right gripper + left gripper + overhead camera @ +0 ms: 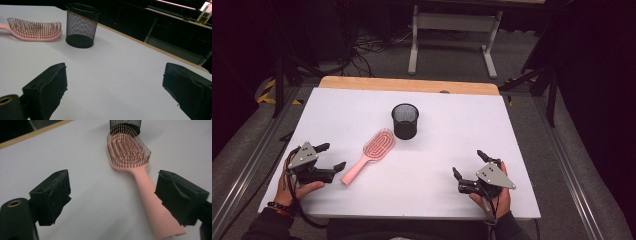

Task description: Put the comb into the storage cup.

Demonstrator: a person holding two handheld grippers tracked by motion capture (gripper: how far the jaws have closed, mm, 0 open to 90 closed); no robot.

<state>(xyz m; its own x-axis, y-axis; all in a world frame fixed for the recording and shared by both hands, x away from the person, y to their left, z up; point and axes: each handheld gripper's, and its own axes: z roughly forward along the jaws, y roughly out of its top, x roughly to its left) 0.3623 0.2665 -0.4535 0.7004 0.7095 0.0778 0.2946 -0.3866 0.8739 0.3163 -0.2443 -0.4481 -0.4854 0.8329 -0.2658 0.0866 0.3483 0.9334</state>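
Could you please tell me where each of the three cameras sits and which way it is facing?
High view: above the person's side, looking forward and down on the white table; both hands, the left gripper and right gripper show.
Left gripper view: rides low on that gripper, facing the pink hairbrush between its open jaws.
Right gripper view: low, facing across the table toward the black mesh cup; its open jaws show.
All three share hairbrush and cup.

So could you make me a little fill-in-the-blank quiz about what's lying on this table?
1. The hairbrush is ____ in colour.
2. The black mesh cup stands ____ on the white table.
3. The hairbrush lies with its bristles facing ____.
4. The gripper nearer the hairbrush handle is the ____ gripper.

Missing words: pink; upright; up; left
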